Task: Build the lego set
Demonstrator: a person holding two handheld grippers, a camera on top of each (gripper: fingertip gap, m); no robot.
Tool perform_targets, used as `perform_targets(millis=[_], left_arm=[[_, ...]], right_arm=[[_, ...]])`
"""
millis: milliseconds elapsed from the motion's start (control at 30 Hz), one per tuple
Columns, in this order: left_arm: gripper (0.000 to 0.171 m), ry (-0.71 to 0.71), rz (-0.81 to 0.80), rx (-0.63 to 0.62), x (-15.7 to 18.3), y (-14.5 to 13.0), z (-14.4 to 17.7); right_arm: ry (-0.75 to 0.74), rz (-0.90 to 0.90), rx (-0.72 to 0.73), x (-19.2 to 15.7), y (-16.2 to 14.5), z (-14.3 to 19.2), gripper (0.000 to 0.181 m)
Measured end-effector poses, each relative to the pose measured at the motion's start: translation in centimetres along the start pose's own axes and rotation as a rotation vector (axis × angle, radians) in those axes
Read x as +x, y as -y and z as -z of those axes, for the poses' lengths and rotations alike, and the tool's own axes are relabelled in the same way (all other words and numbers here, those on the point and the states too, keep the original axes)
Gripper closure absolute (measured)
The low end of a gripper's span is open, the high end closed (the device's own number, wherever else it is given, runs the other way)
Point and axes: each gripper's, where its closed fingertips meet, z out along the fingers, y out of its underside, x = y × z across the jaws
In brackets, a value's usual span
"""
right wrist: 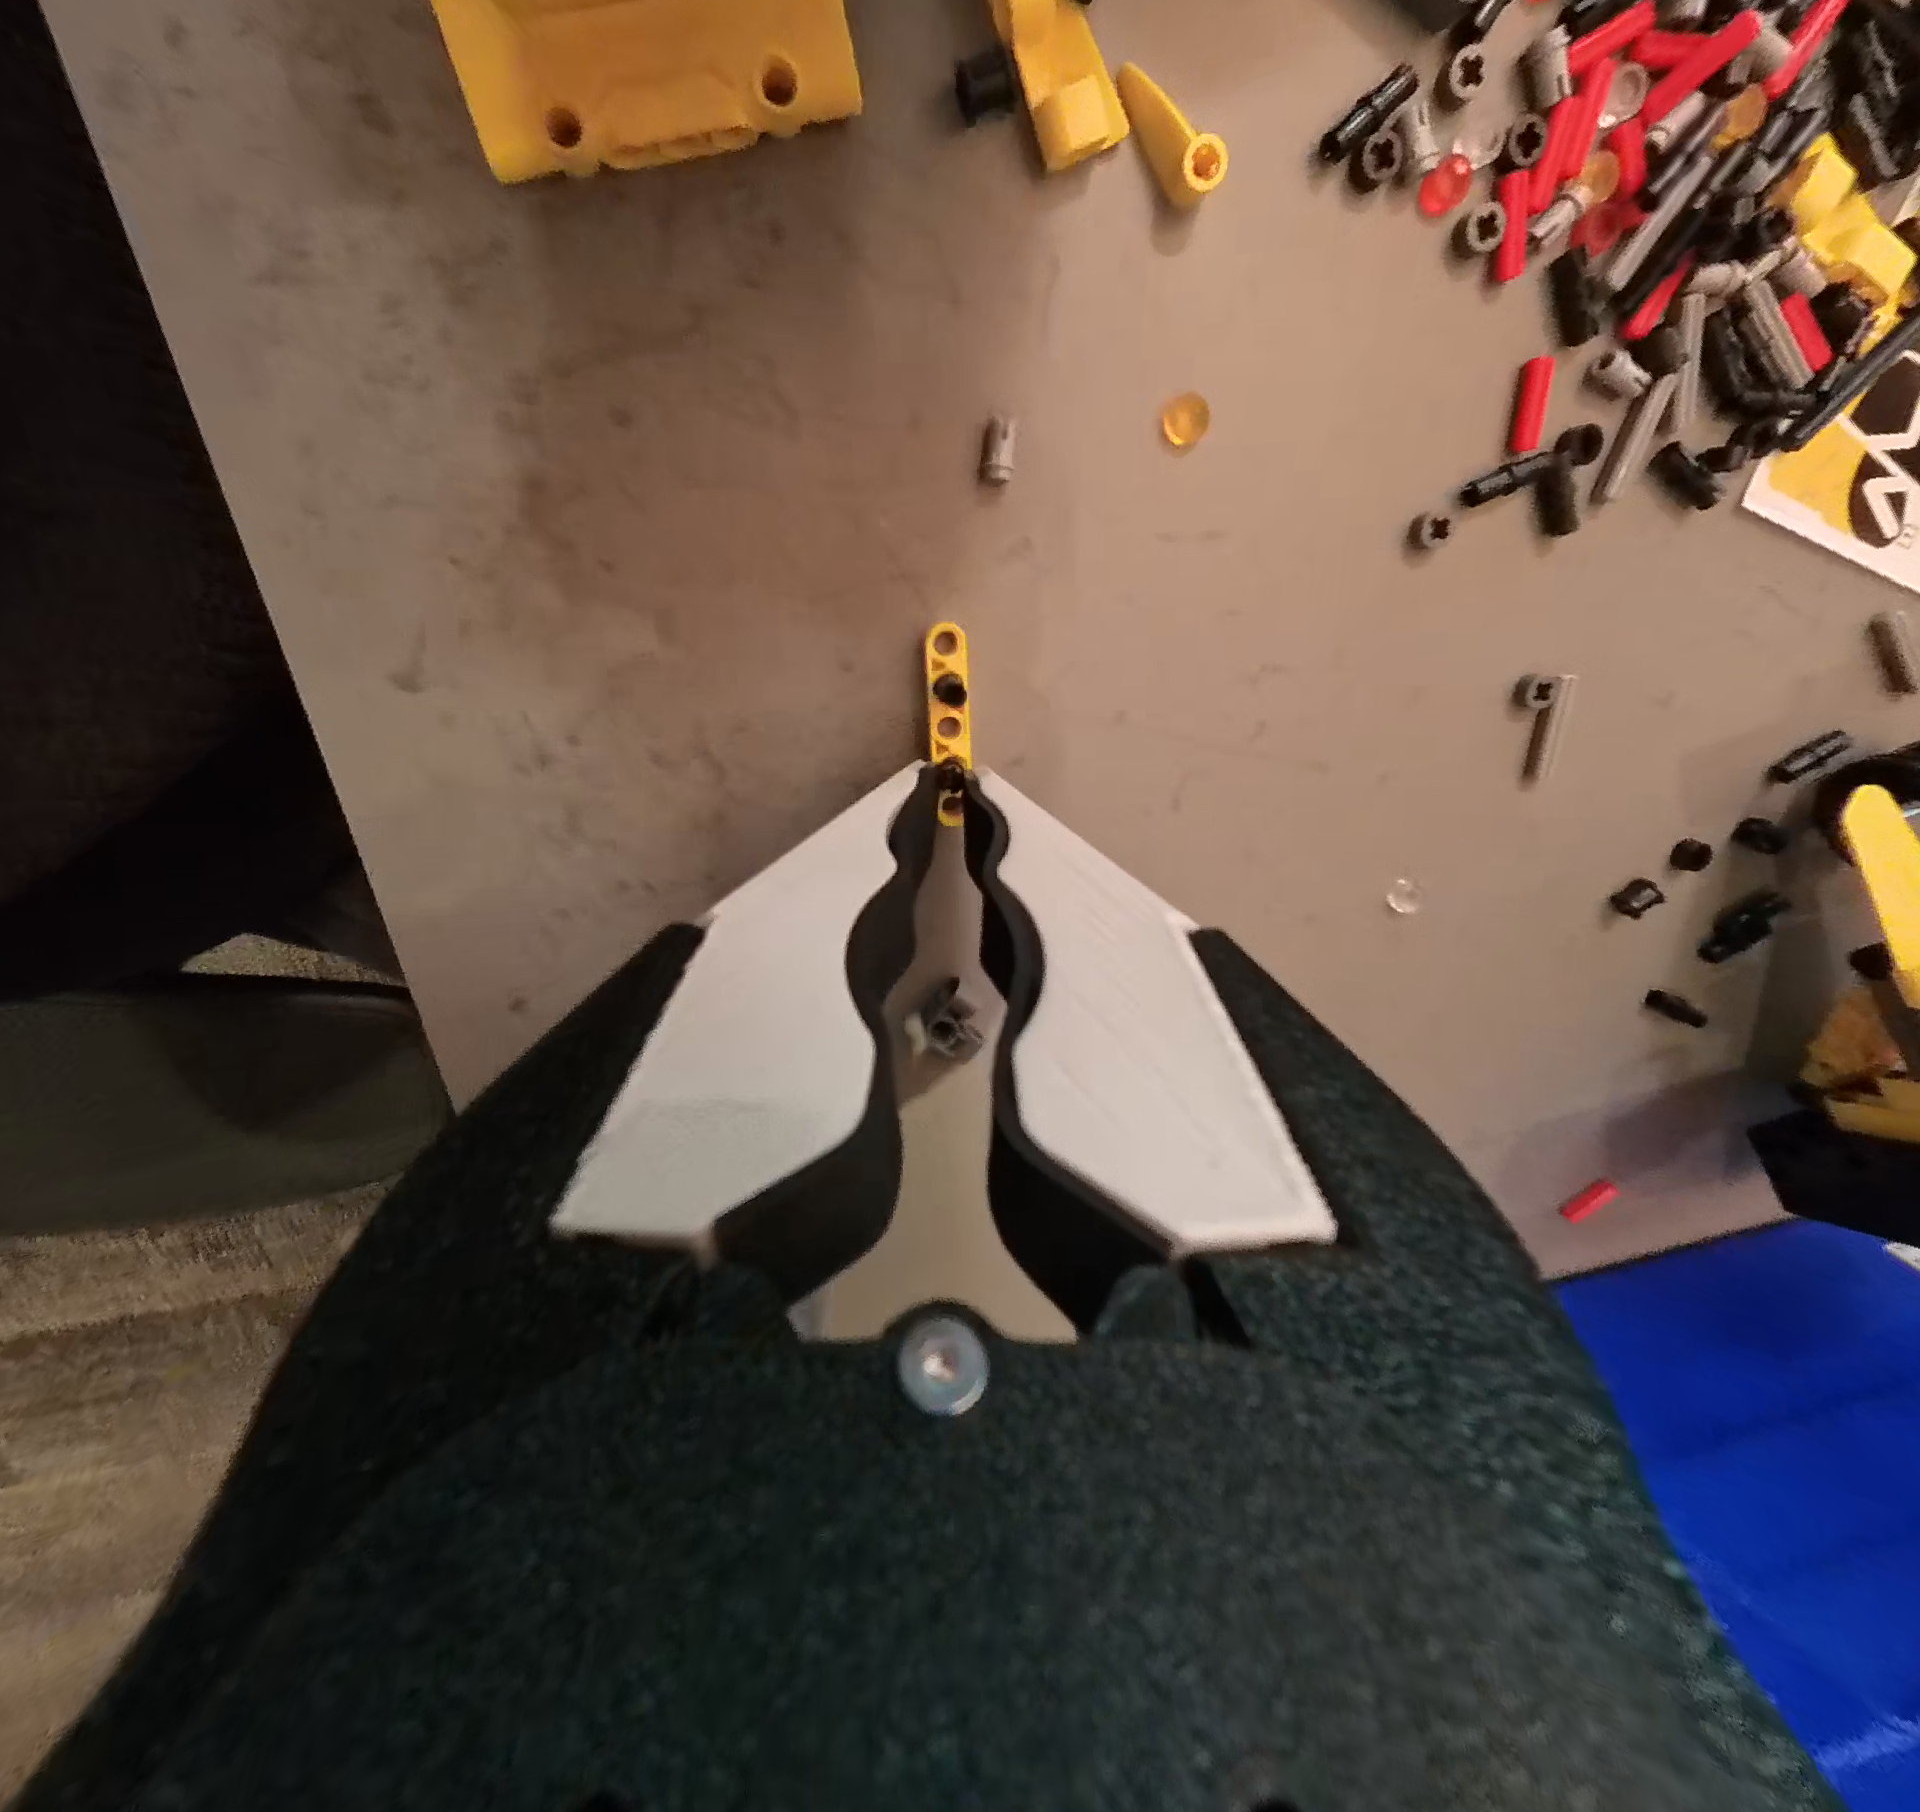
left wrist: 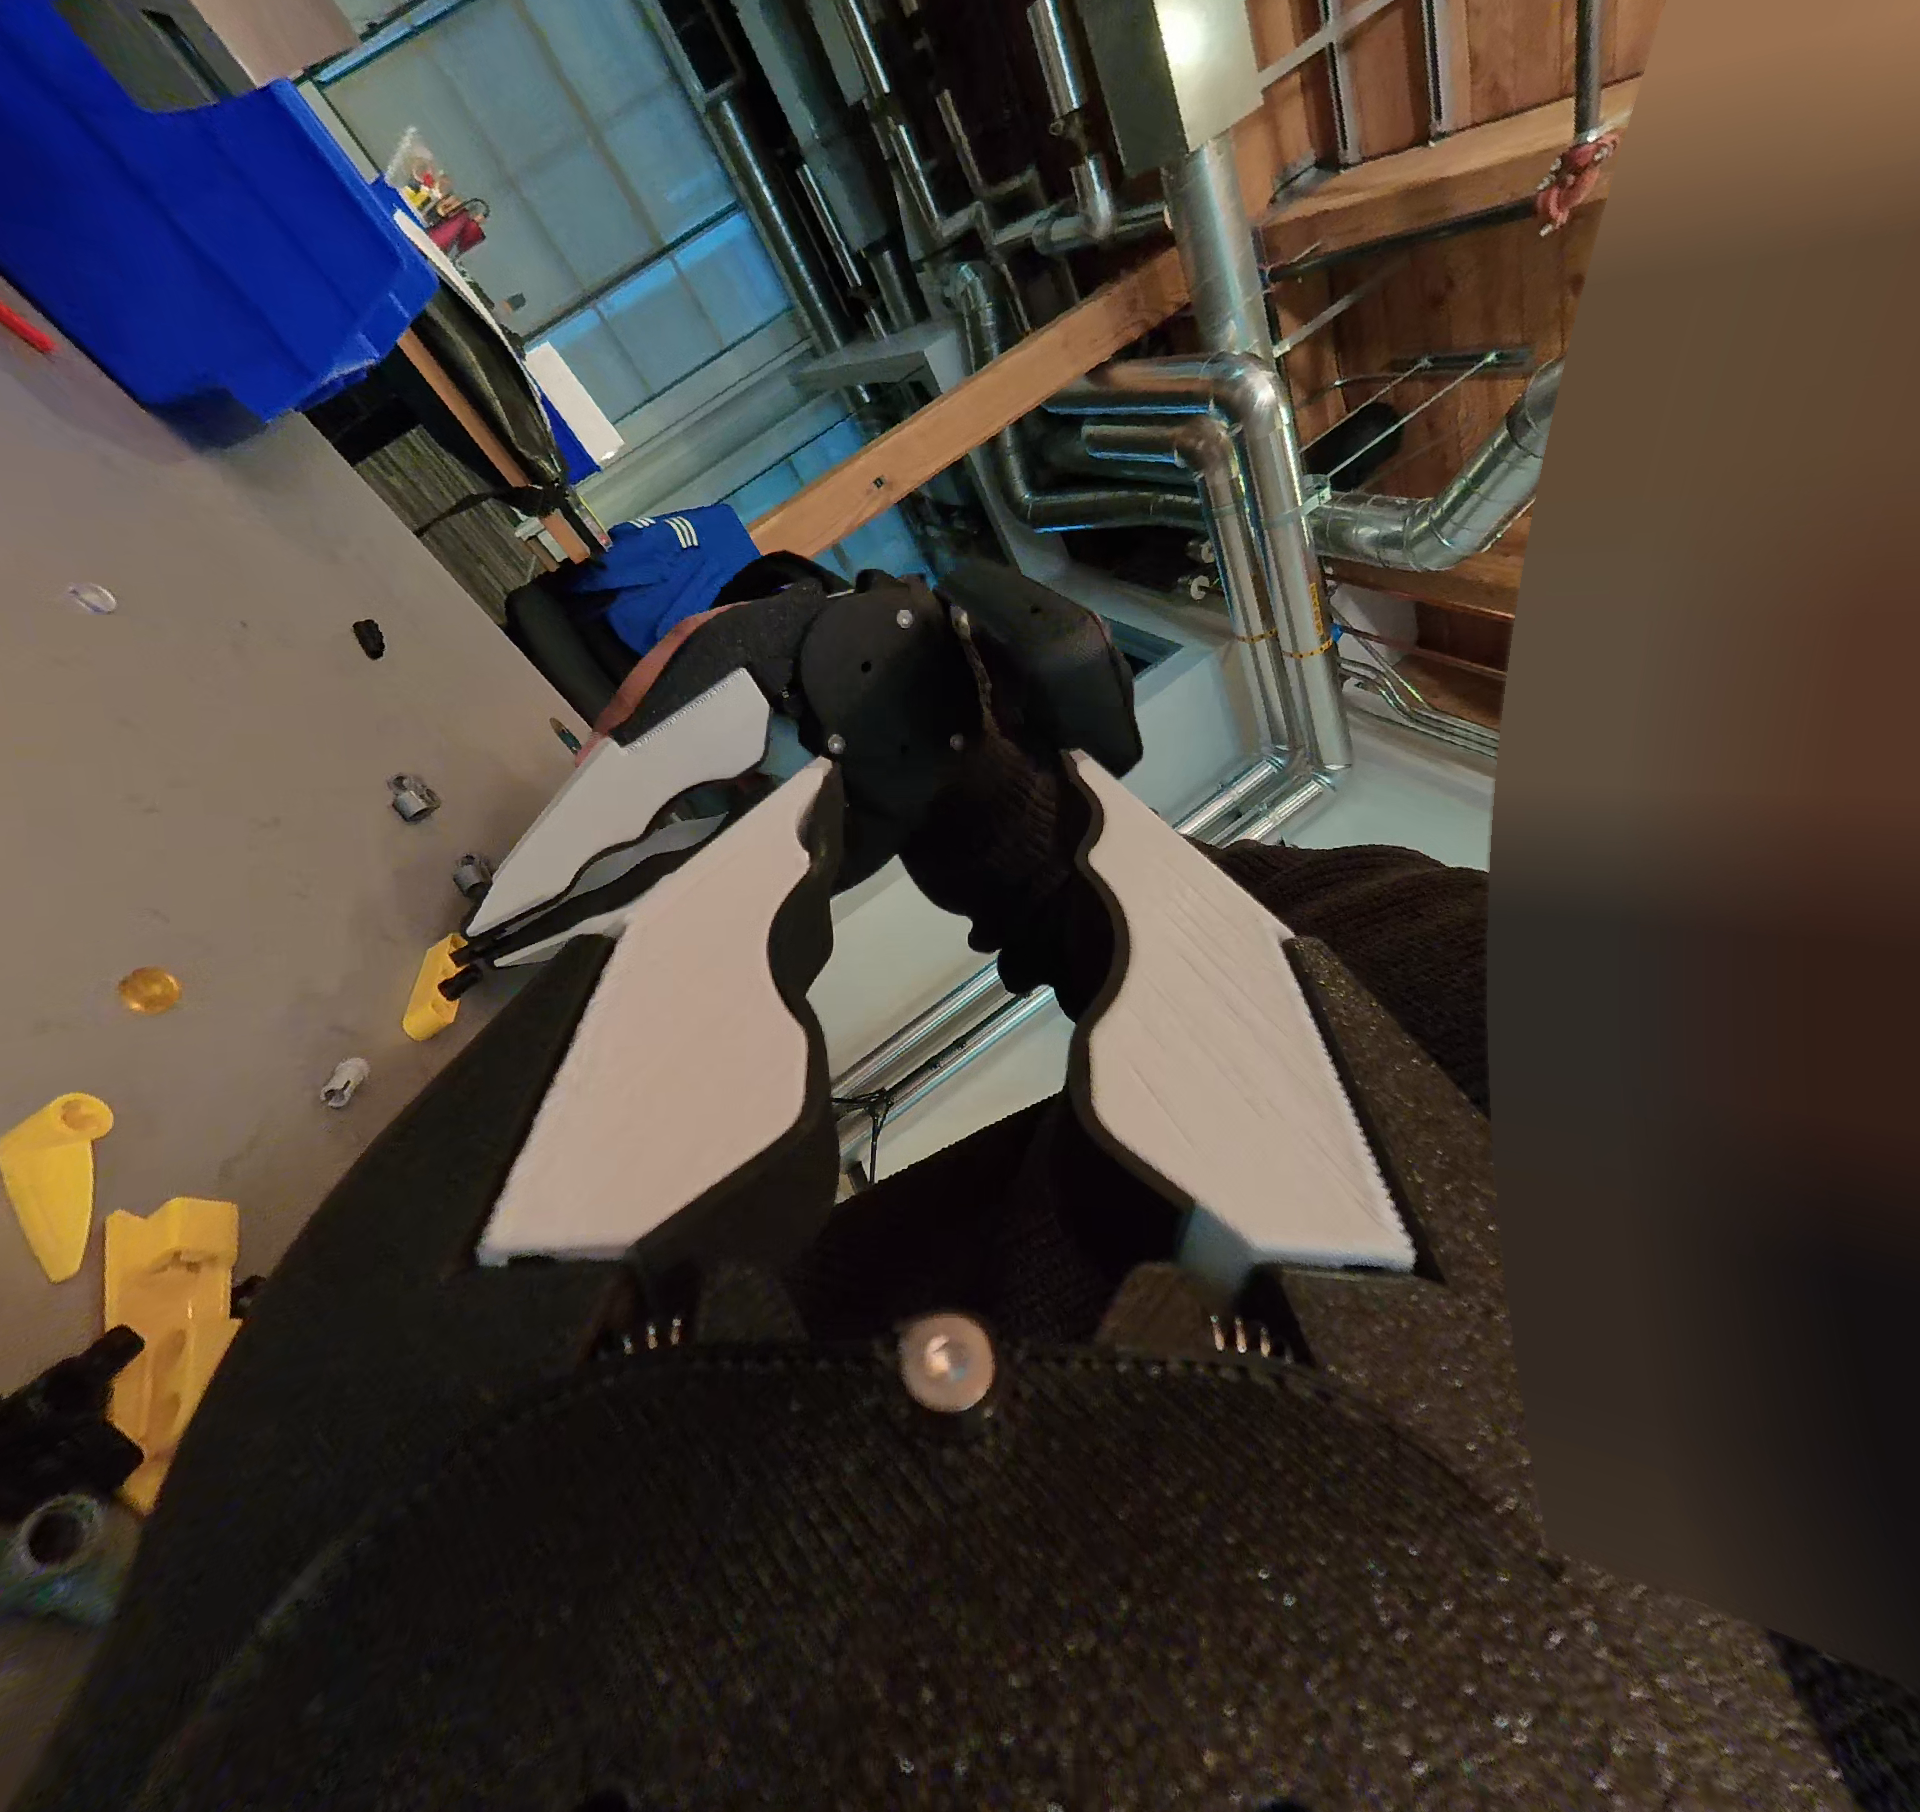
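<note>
Yellow beam [right wrist: 947, 697] with holes and black pins was pinched at its near end by the right tool [right wrist: 948, 777], whose fingers were clenched on it. It hung just over the grey surface [right wrist: 644, 474]. Far left lay a big yellow block [right wrist: 634, 37]. Far right sat a messy pile of red, black and grey pieces [right wrist: 1662, 152]. A small orange round stud [right wrist: 1184, 420] lay alone.

The left tool [left wrist: 951, 775] was spread wide, held nothing, and pointed up at the room: shiny pipes [left wrist: 1247, 474], a wood beam [left wrist: 977, 401]. A blue bin [left wrist: 197, 235] stood on the surface's far left.
</note>
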Motion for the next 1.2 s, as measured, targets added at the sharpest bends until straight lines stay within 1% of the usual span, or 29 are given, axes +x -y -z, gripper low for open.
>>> perform_targets(millis=[67,133,400,533,600,667,700,733,767,800,933,1000,1133,1200], left_arm=[[0.132,0.000,-0.001,-0.001,0.0,0.0,0.0],[0.131,0.002,-0.003,-0.002,0.0,0.0,0.0],[0.131,0.005,-0.011,-0.004,0.0,-0.1,0.0],[0.131,0.010,-0.018,-0.002,0.0,0.0,0.0],[0.131,0.011,-0.025,0.004,0.0,0.1,0.0],[0.131,0.014,-0.031,0.007,0.0,0.2,0.1],[0.131,0.015,-0.032,0.008,0.0,0.2,0.1],[0.131,0.016,-0.032,0.009,0.0,0.2,0.1],[0.131,0.018,-0.034,0.010,0.0,0.2,0.1],[0.131,0.020,-0.036,0.012,0.0,0.3,0.1],[0.131,0.032,-0.055,0.015,-0.1,0.3,0.1],[0.132,0.045,-0.064,0.013,-0.3,0.3,0.2],[0.132,0.057,-0.069,0.011,-0.5,0.2,0.1],[0.132,0.066,-0.074,0.006,-0.7,0.1,0.1]], right_arm=[[0.002,0.013,-0.034,0.0,0.0,-0.1,0.179],[0.012,0.015,-0.035,0.0,-0.1,-0.5,0.178],[0.103,-0.105,0.085,0.1,0.0,-0.5,0.178],[0.062,-0.156,0.092,0.2,0.1,-0.6,0.177],[0.020,-0.229,0.130,0.5,0.6,-0.7,0.177],[-0.003,-0.338,0.178,0.8,0.9,-0.8,0.176],[0.003,-0.392,0.197,0.7,1.1,-0.8,0.163],[0.028,-0.438,0.219,0.2,1.3,-0.8,0.140],[0.057,-0.475,0.232,-0.3,1.4,-0.8,0.125],[0.065,-0.503,0.240,-0.6,1.4,-1.0,0.122],[0.003,-0.580,0.317,-0.8,1.3,-1.0,0.123],[-0.030,-0.587,0.332,-1.1,1.3,-0.8,0.124],[-0.200,-0.457,0.407,-0.3,2.1,0.9,0.124],[-0.233,-0.421,0.426,-0.1,2.3,1.2,0.124]])
